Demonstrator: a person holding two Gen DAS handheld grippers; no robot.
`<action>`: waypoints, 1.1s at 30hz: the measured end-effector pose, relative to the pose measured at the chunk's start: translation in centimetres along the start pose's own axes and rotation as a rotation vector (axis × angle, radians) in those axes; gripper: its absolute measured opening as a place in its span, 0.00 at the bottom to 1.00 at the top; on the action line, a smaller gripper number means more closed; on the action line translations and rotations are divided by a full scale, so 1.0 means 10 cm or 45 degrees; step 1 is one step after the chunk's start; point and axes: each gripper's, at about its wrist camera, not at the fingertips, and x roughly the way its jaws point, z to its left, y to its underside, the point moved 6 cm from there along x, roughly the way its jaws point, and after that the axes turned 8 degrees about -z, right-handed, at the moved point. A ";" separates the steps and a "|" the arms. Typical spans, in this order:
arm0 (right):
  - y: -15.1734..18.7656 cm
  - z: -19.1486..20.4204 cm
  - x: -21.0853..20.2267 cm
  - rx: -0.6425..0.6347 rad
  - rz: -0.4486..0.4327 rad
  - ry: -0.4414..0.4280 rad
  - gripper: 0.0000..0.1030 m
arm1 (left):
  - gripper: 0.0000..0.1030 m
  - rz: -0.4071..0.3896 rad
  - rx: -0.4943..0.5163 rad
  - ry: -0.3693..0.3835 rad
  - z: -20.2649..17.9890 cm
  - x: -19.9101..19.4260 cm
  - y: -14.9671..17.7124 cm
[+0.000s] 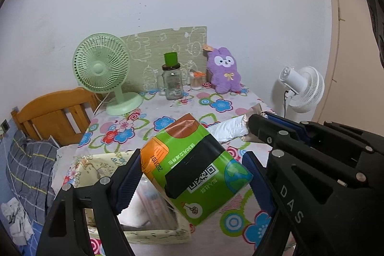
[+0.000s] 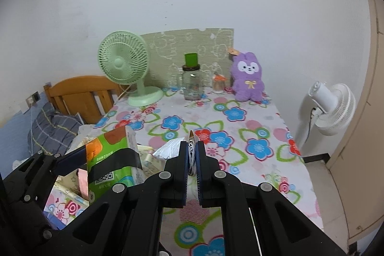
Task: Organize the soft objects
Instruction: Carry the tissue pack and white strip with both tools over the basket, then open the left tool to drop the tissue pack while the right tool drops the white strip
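Above the floral-clothed worktop (image 2: 240, 136), the left hand-held gripper (image 1: 192, 174) pinches a green-and-orange plastic tissue pack (image 1: 194, 172) over a cream fabric basket (image 1: 103, 167), while the right hand-held gripper (image 2: 192, 155) clamps a silvery foil pouch (image 2: 168, 148)

Right claw (image 2: 191, 155) pinches a silver packet (image 2: 168, 150).

Green fan (image 1: 102, 68), glass jar (image 1: 172, 84), white fan (image 2: 332, 108)

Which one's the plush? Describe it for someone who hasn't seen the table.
Start at the floral-cloth table and go to its far edge by the wall. There, right of the glass jar with the green cap, stands the plush toy. It is the only fuzzy purple thing there, with rabbit ears, a white face and a yellow bow.
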 end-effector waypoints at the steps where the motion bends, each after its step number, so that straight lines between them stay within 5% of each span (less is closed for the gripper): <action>1: 0.00 0.03 0.02 0.003 0.003 -0.011 0.08 | 0.81 -0.001 -0.003 -0.004 0.03 0.00 0.01; 33: 0.37 1.01 0.92 -0.087 0.178 -0.271 0.08 | 0.81 0.161 -0.109 -0.217 1.11 0.55 0.57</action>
